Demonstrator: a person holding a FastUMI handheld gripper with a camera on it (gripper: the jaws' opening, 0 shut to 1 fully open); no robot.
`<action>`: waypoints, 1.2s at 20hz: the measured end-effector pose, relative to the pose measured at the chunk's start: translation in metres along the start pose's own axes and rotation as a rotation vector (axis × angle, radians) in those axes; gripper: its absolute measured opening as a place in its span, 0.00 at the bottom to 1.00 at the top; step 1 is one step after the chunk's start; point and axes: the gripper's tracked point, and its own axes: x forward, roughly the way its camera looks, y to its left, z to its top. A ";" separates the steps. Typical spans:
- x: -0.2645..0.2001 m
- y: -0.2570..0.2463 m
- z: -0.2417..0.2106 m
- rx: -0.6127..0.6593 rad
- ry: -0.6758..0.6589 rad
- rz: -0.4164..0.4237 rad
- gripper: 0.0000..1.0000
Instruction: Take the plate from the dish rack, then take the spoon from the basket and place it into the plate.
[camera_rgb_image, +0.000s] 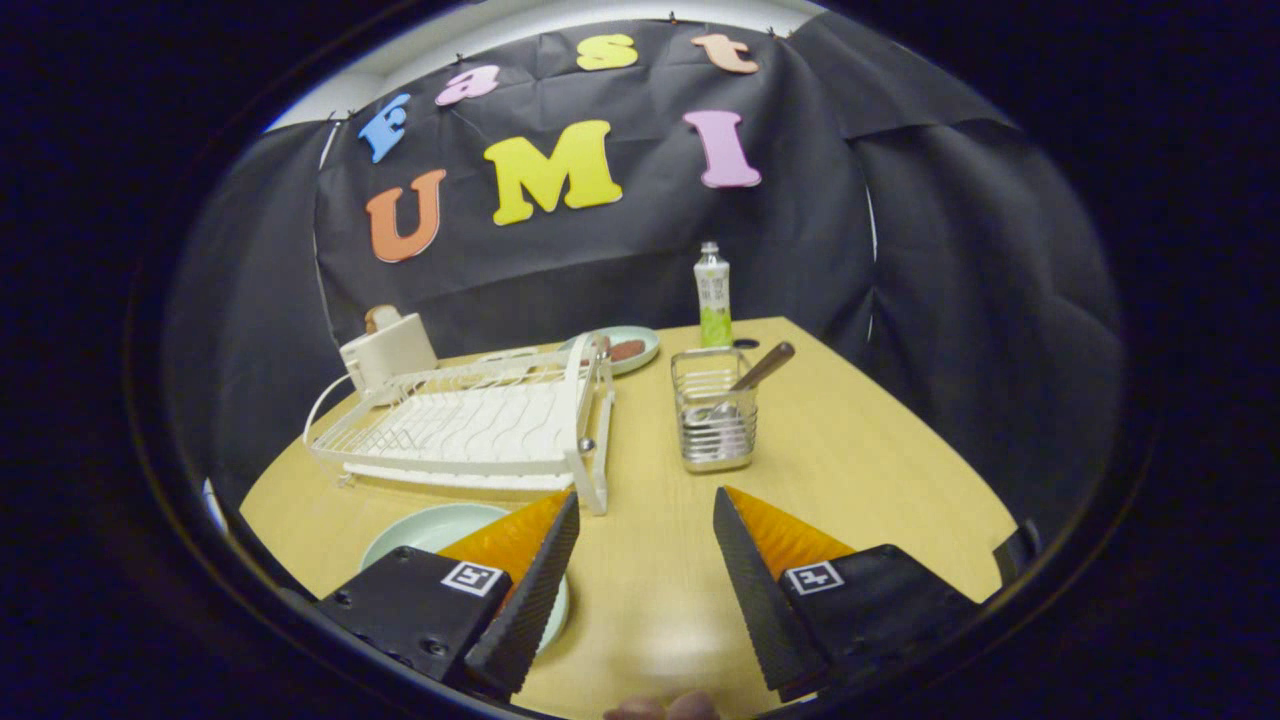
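Gripper view: my gripper (645, 540) gapes wide and empty, plate (425, 528) on the surface under its left finger, spoon (760, 368) leaning in the far basket (712, 420); I judge a careless grab could tip that light basket.

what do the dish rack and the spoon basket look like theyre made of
Dish rack: thin white-coated wire over a white, plastic-looking tray, matte. Basket: bare shiny metal wire with a bright solid base, probably steel. The spoon standing in it has a brown, wood-like handle. The tool hangs open before them, holding nothing.
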 end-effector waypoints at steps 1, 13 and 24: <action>0.000 -0.006 0.009 -0.004 -0.032 -0.013 0.93; 0.097 -0.053 0.049 0.123 -0.104 -0.043 0.99; 0.130 -0.048 0.059 0.151 -0.103 -0.031 0.59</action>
